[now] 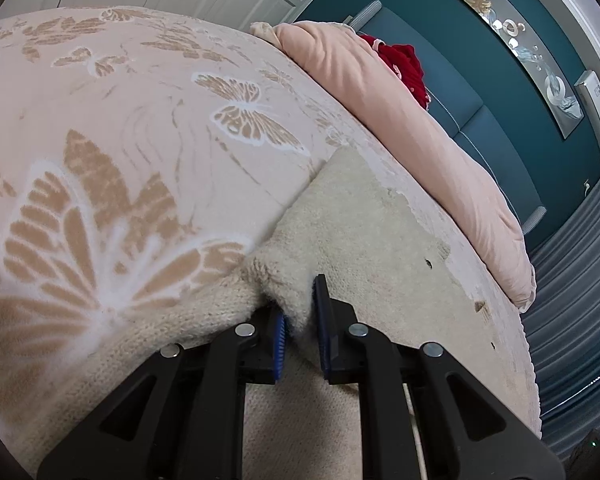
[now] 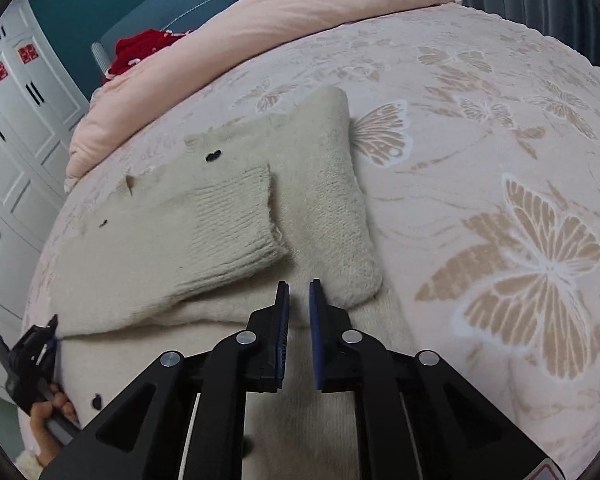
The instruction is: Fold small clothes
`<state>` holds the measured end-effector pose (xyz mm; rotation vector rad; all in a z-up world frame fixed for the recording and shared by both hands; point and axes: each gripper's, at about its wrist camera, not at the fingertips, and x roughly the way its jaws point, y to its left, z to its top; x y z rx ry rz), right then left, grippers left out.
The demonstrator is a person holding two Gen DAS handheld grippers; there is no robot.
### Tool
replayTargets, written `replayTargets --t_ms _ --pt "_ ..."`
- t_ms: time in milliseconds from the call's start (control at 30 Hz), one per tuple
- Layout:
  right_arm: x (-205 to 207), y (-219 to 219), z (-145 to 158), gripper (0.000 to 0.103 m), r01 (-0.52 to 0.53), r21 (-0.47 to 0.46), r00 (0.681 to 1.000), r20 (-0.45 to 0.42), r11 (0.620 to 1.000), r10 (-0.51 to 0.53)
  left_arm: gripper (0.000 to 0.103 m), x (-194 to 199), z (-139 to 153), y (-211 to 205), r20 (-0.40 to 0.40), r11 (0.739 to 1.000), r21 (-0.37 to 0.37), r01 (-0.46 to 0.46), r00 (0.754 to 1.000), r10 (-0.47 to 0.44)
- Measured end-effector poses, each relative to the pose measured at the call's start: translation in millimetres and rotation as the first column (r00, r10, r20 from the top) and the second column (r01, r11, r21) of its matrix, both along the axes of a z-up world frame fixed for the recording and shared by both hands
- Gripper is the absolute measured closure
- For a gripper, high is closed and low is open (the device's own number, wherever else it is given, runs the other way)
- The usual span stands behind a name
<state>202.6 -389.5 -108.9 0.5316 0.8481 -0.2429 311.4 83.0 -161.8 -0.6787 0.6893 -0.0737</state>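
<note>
On the bed (image 2: pixel 480 92), over a butterfly-print blanket (image 1: pixel 148 120), lies the cream knit sweater (image 2: pixel 188 240), one ribbed sleeve (image 2: pixel 236 216) already laid across its body. My left gripper (image 1: pixel 300 312) has its jaws pinching a bunched fold of the sweater's edge; in the right wrist view that same gripper (image 2: pixel 40 344) sits at the garment's near left corner. My right gripper (image 2: pixel 299 304) hovers just above the near middle of the sweater, jaws slightly parted and holding nothing, with the folded right portion (image 2: pixel 340 200) just beyond them. Risk noted: the knit is thick and loose, so, in my judgement, pulling with the left grip alone could drag the whole garment across the blanket and undo the sleeve fold. A shallow bite by the right jaws might take only the top layer, leaving the fold crooked. A pink duvet (image 1: pixel 420 120) and a red garment (image 2: pixel 140 50) lie at the far side, well apart from the work.
</note>
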Motion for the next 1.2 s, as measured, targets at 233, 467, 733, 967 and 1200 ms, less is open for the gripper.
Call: replayTargets --t_ms 233,467,733,967,1200 --pt "-143 9 35 0.043 0.004 0.075 1.000 0.029 0.997 -0.006 0.054 -56 35 31 -0.042 0.985 -0.101 0.140 0.989 -0.145" --pt "-258 37 7 0.039 -0.029 0.119 0.988 -0.145 0.992 0.046 0.005 -208 48 113 -0.235 0.984 -0.137 0.118 0.961 -0.148" --pt "-269 50 -18 0.032 0.046 0.393 0.997 -0.068 0.918 -0.021 0.005 -264 41 118 -0.234 0.979 -0.145 0.141 0.957 -0.173" --pt "-229 63 -17 0.025 0.016 0.409 1.000 -0.029 0.912 -0.005 0.005 -230 37 81 -0.217 0.971 -0.142 0.191 0.951 -0.218" --pt "-201 69 -20 0.052 0.006 0.407 1.000 -0.011 0.913 -0.002 0.012 -195 35 48 -0.255 0.955 -0.162 0.247 0.925 -0.282"
